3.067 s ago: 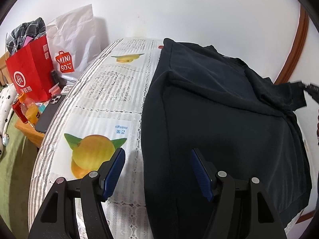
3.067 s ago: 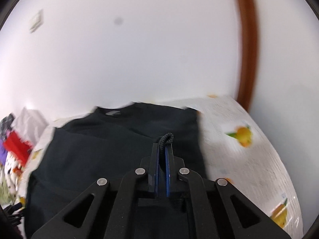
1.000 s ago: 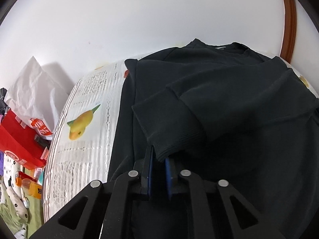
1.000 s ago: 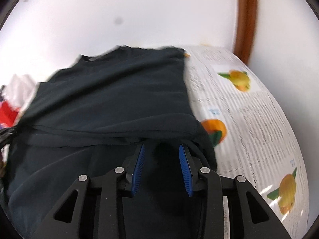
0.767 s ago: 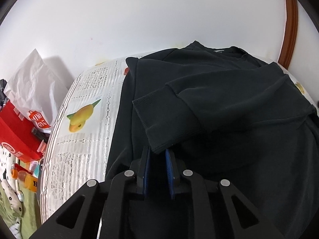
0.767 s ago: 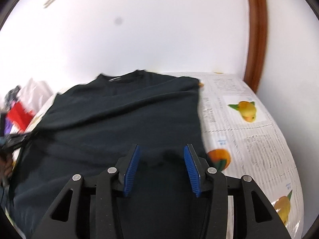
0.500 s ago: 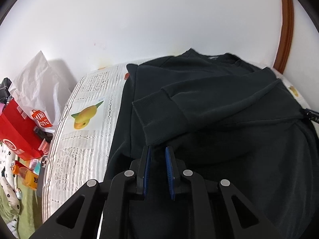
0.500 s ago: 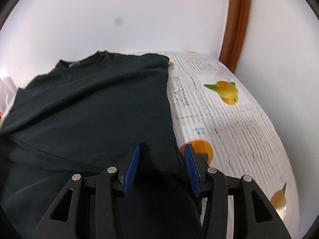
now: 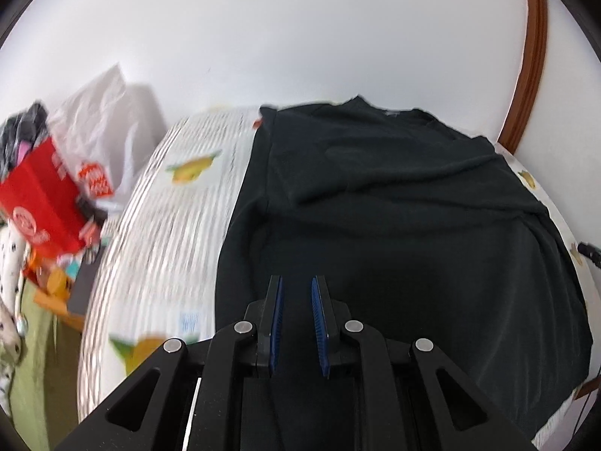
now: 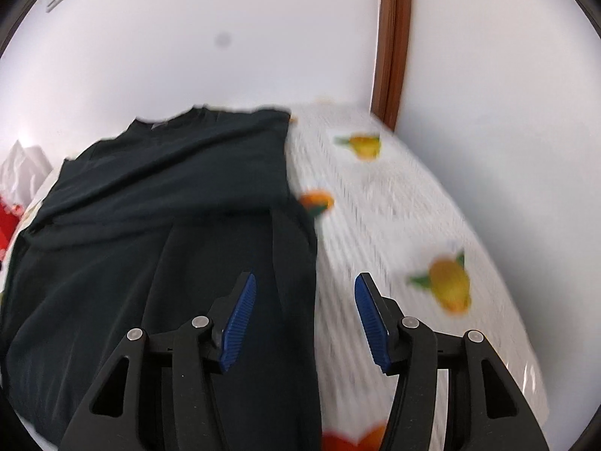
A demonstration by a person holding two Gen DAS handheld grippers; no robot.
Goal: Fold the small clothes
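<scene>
Hovering over the black sweatshirt [image 9: 413,225] spread on the fruit-print surface [image 10: 394,206], my left jaws [image 9: 296,293] have just been parting, narrow and empty; my right jaws [image 10: 305,289], still widening, straddle its right edge, gripping nothing.

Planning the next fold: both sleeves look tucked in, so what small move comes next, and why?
Probably lower both open grippers, left and right, to the sweater's near hem. Both have just been opening with nothing between the pads, and the body lies unfolded lengthwise.
</scene>
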